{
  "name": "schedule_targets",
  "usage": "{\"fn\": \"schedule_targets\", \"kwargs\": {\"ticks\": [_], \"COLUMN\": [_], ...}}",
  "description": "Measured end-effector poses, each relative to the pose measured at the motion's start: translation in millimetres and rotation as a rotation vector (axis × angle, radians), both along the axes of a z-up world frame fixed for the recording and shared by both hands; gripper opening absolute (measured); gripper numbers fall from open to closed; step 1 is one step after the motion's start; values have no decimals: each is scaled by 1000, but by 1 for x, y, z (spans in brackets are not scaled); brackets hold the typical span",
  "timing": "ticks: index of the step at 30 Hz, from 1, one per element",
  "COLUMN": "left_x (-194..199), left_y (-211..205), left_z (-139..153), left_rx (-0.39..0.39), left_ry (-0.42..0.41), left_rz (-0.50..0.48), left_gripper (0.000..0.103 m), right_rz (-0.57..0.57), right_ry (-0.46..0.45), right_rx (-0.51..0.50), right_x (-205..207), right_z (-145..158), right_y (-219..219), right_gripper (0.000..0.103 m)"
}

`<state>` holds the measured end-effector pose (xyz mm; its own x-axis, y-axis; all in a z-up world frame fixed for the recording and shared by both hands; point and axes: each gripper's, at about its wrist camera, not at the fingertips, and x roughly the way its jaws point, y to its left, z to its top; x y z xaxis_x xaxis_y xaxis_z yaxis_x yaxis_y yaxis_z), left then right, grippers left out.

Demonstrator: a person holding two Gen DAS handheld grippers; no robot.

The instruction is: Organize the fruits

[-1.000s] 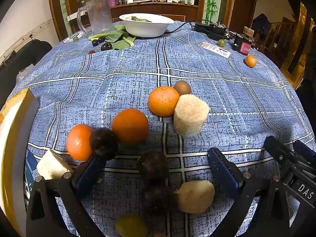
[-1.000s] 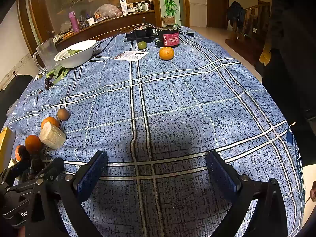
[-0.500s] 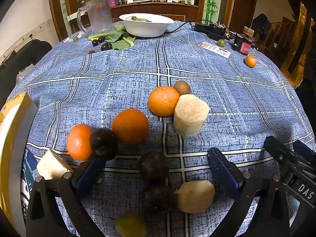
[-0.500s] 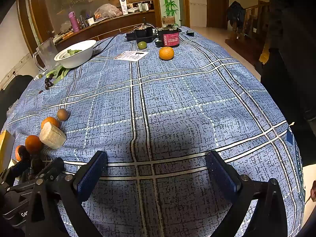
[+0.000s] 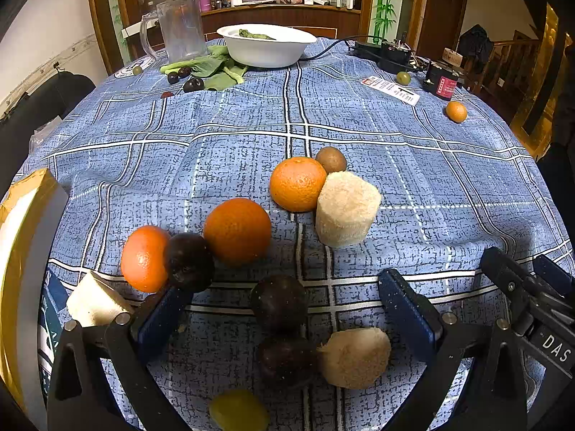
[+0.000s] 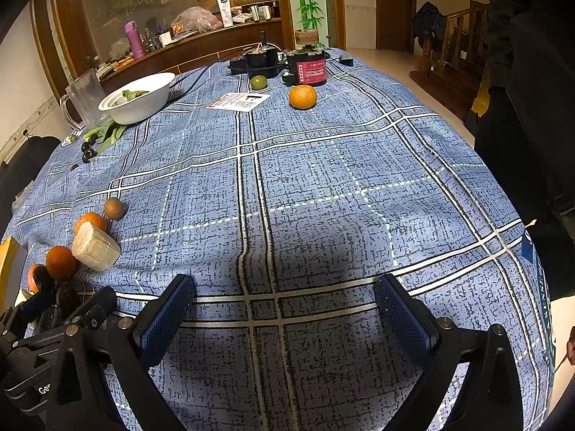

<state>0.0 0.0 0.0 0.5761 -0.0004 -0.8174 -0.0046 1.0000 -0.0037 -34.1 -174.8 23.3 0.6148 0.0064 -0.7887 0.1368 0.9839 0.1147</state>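
Left wrist view: the left gripper [image 5: 284, 309] stands wide open and grips nothing. Between its blue ribbed fingers [image 5: 409, 314] lie two dark plums [image 5: 279, 301], smooth and round, one behind the other. A pale, fibrous peeled chunk [image 5: 354, 357] touches the nearer plum at its 3 o'clock. A yellow-green fruit [image 5: 239, 409] sits at 6 o'clock, cut by the frame edge.

Beyond the fingertips, at 10 to 12 o'clock, a third plum [image 5: 188, 262] is wedged between two oranges [image 5: 237, 230] with dimpled skin. A third orange [image 5: 297, 184] touches a brown, matte kiwi [image 5: 331, 159] and a rough cream cylinder [image 5: 346, 212]. A white wedge-shaped chunk [image 5: 93, 303] lies just outside the left finger, at 9 o'clock. Count in this cluster: three plums, three oranges, three pale chunks, one kiwi.

Right wrist view: the right gripper [image 6: 284, 309] is likewise spread open and empty, over bare blue checked tablecloth [image 6: 323, 186], woven with white grid lines. The fruit cluster lies well apart at its 9 o'clock. A lone small orange [image 6: 303, 96] and a green round fruit [image 6: 258, 82] sit far off at 12 o'clock, near a red-labelled jar [image 6: 311, 68]. A white bowl [image 6: 138, 98] and a clear pitcher [image 6: 84, 98] stand at 10 o'clock.
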Motion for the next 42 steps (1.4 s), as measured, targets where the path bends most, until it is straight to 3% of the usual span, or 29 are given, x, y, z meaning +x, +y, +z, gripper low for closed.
{"fn": "schedule_targets", "kwargs": {"ticks": [14,19,21,25,31,36,40,42], "left_x": [10,-2,-15,-56,-115,-146,-178,-198], "left_y": [2,7,13,23,62,81,92,96], "left_z": [0,6,17,57,120,151,178,197], "left_rx": [-1,-41,-73,-34,16,49,47,55], "left_ry": [35,52,11,-157,-393,-458,-497,-555], "left_rz": [-1,-18,-21,-24,83,57,29,30], "left_gripper": [102,101,100,100,101,101,101,101], "right_rz": [-1,35,53,52,49,43,64,94], "right_ry": [2,58,77,60,-145,-250,-324,-355], "right_rx": [1,-41,-100,-105,-104,-38,-89,-98], "right_x": [-1,12,19,11,-46,-89,-120,-134], "right_z": [-1,-11,-14,-9,42,77,99,116], "right_y": [0,-4,6,3,15,35,63,76], "right_gripper": [102,102,102,98,98,98,98,98]}}
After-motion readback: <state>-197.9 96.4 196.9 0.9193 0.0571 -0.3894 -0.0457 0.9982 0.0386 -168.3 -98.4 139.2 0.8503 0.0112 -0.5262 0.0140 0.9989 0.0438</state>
